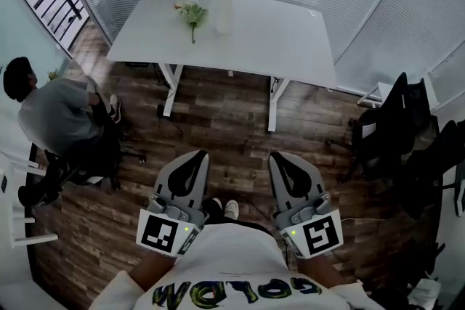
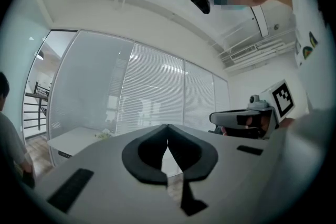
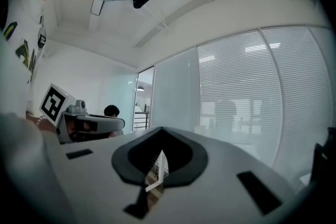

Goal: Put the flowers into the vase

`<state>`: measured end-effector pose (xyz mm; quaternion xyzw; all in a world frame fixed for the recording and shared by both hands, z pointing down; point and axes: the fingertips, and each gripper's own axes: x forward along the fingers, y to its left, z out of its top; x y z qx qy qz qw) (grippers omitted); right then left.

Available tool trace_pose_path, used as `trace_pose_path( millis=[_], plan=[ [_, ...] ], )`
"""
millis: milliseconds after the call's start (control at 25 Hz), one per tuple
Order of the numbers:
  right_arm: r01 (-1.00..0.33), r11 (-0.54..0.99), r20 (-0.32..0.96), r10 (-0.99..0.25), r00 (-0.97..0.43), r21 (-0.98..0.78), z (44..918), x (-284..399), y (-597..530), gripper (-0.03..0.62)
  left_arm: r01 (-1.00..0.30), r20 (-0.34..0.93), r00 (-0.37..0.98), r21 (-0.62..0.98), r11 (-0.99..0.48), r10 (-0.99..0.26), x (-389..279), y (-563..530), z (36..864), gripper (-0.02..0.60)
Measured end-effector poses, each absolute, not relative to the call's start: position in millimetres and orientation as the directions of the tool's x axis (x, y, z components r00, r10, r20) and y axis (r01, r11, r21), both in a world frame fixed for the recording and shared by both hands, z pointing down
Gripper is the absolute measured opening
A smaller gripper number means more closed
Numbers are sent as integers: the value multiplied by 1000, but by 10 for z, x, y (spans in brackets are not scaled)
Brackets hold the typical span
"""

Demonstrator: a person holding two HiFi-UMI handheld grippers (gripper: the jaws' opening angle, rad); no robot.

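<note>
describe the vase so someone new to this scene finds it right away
Look for the white table in front of the slatted blinds, at the top of the head view. Only two things show on it, near its far edge: a bunch of flowers and, just to its right, the vase. The vase is the upright, clear, colourless one that nearly blends into the tabletop; the flowers are green and white.

- Flowers [image 1: 192, 13]: small bunch, pale blooms and green leaves, lying flat on the far left part of the white table [image 1: 290, 40], stems toward the near edge.
- Vase [image 1: 223, 15]: clear, tall, standing upright just right of the flowers, on the same table.
</note>
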<state>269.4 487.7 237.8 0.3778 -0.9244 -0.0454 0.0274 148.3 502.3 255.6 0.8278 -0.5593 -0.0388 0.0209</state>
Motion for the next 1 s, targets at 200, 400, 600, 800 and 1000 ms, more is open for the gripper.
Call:
trace_pose_path(
  millis=[200, 400, 600, 800, 1000],
  plan=[
    [-679, 728, 27, -683, -729, 89, 2394, 2686, 4584, 9, -927, -38, 364, 81, -366, -931, 1516, 4750, 2526, 12],
    [-674, 733, 36, -678, -734, 90, 2433, 2519, 4188, 9, -932, -33, 350, 90, -352, -936, 1328, 4364, 2567, 12],
    [-677, 730, 48, -683, -729, 94, 2483, 2177, 3658, 9, -931, -51, 352, 87, -355, -935, 982, 3837, 2582, 12],
    [-676, 728, 25, -682, -731, 115, 2394, 1635, 3079, 9, -923, -45, 369, 96, -371, -928, 496, 3269, 2575, 12],
    [-704, 701, 73, -713, -697, 115, 2415, 1231, 2534, 9, -909, -41, 404, 95, -407, -914, 55, 2685, 2558, 12]
  ],
)
